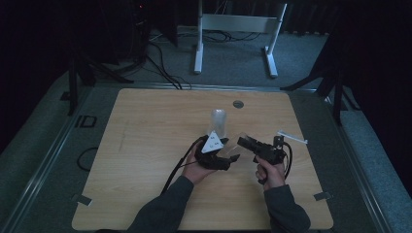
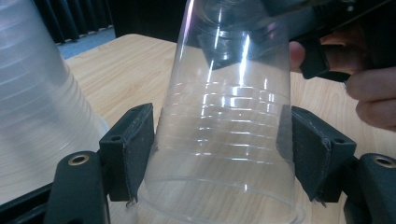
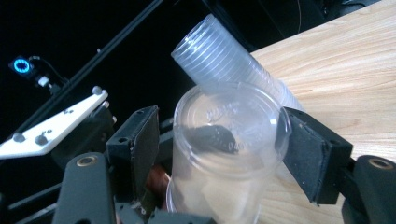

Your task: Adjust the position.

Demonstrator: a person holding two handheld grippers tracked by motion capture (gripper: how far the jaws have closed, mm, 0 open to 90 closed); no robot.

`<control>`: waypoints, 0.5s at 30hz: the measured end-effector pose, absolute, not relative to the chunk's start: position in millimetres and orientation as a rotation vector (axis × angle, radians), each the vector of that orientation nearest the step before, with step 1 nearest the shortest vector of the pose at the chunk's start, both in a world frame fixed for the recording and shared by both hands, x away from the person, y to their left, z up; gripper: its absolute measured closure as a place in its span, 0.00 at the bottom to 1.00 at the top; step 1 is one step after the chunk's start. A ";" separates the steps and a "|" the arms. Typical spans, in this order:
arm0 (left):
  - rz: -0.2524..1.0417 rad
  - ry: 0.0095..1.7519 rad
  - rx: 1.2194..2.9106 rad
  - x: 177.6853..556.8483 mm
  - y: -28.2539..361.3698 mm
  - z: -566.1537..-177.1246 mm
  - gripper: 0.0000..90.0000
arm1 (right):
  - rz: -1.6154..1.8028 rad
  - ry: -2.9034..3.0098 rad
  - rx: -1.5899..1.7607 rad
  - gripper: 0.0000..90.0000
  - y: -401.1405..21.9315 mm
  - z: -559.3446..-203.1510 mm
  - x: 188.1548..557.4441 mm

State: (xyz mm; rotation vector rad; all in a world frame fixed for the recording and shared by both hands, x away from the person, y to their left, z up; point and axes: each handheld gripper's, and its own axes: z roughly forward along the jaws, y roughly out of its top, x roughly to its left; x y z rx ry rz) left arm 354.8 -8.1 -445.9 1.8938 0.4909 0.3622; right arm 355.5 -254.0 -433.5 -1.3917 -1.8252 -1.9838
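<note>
Centrally, left hand-held gripper clamps a clear cup while right hand-held gripper, jaws parted, straddles its base above the worktop.

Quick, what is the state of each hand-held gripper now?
Left hand-held gripper: shut on the clear cup.
Right hand-held gripper: open, the cup's base between its jaws.

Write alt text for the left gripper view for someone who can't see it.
A clear plastic cup stands upside down between two black gripper pads that press its sides, over a wooden table. A stack of cups stands at left; a hand with the other gripper is behind.
</note>
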 end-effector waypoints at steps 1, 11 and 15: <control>0.365 0.492 1.896 355.1 -7.7 -446.0 0.32 | -1.978 -1.844 -1.384 0.34 -254.2 -433.2 355.3; 0.360 0.475 1.908 354.5 -3.9 -445.2 0.32 | -1.930 -1.974 -1.340 0.33 -254.1 -430.0 353.1; 0.369 0.466 1.908 352.6 -0.9 -442.7 0.32 | -1.916 -1.999 -1.310 0.29 -256.7 -428.4 352.6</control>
